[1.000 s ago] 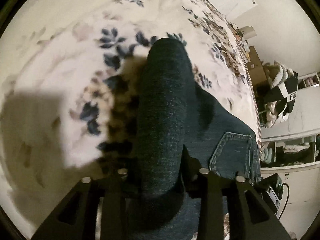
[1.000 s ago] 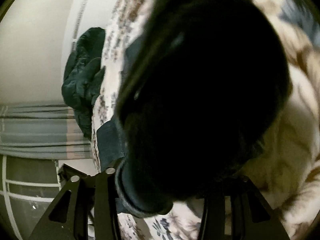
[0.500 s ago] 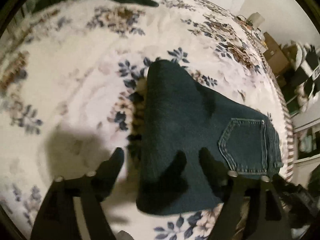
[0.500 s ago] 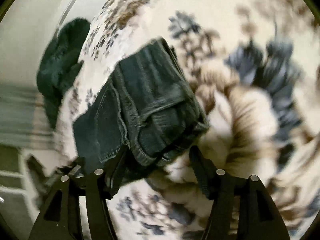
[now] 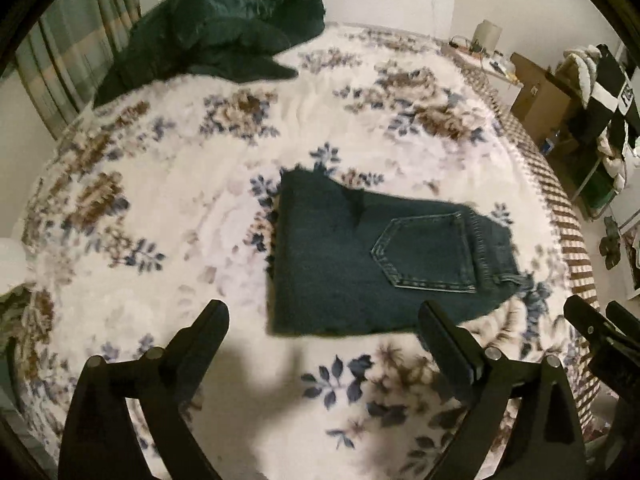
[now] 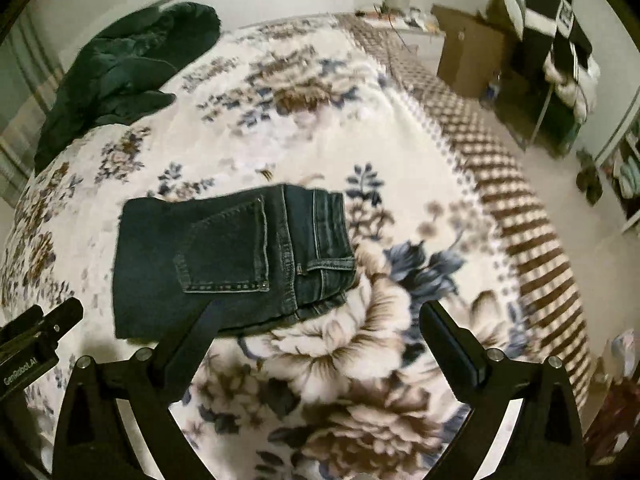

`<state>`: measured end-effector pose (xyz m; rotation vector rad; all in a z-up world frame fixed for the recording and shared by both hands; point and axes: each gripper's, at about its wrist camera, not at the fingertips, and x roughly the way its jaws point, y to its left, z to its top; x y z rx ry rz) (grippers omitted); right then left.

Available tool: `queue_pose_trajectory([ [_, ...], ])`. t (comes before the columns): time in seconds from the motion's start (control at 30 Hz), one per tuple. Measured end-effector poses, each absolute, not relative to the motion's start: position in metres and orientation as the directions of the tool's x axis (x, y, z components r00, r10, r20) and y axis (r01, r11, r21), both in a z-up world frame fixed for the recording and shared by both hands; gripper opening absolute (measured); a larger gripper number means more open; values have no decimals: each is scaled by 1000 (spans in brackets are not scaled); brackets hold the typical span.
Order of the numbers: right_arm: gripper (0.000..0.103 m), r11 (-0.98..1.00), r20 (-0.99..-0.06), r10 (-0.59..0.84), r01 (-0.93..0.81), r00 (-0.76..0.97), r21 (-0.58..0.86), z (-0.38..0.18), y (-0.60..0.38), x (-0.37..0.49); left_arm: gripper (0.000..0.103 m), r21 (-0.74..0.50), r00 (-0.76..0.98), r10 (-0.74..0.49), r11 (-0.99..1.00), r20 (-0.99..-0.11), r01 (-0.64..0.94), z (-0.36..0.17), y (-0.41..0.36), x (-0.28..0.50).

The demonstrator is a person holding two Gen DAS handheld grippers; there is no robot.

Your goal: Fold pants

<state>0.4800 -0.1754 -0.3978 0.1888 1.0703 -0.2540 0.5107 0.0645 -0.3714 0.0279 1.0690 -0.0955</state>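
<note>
The dark blue jeans [image 5: 360, 256] lie folded into a compact rectangle on the floral bed cover [image 5: 160, 200], back pocket up. They also show in the right wrist view [image 6: 224, 256], waistband to the right. My left gripper [image 5: 322, 316] is open and empty, held above the bed just in front of the jeans' near edge. My right gripper [image 6: 316, 312] is open and empty, near the jeans' front right corner. Part of the other gripper shows at the right edge of the left view [image 5: 600, 332] and at the left edge of the right view [image 6: 36, 332].
A dark green garment [image 5: 224, 28] is heaped at the bed's far left corner, also in the right view [image 6: 120, 64]. A cardboard box [image 6: 468, 52] and a rack of clothes [image 6: 560, 20] stand beyond the bed's right edge [image 6: 520, 220].
Both grippers have let go of the jeans, opened wide and pulled back and up. The jeans, held and lifted a second ago, now lie flat and folded on the bed.
</note>
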Motion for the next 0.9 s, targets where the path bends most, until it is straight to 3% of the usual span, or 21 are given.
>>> queue_pose_trajectory([
  [0.53,102,977,-786,-94,209,611,46,-200,-180,332,97,25,630,-40,995,-775,93,-184,55,355],
  [0.9,102,990,-697,-51,130,715,61,-59,-168,215,97,-1,679,-37,999,-733,53,-87,58,260],
])
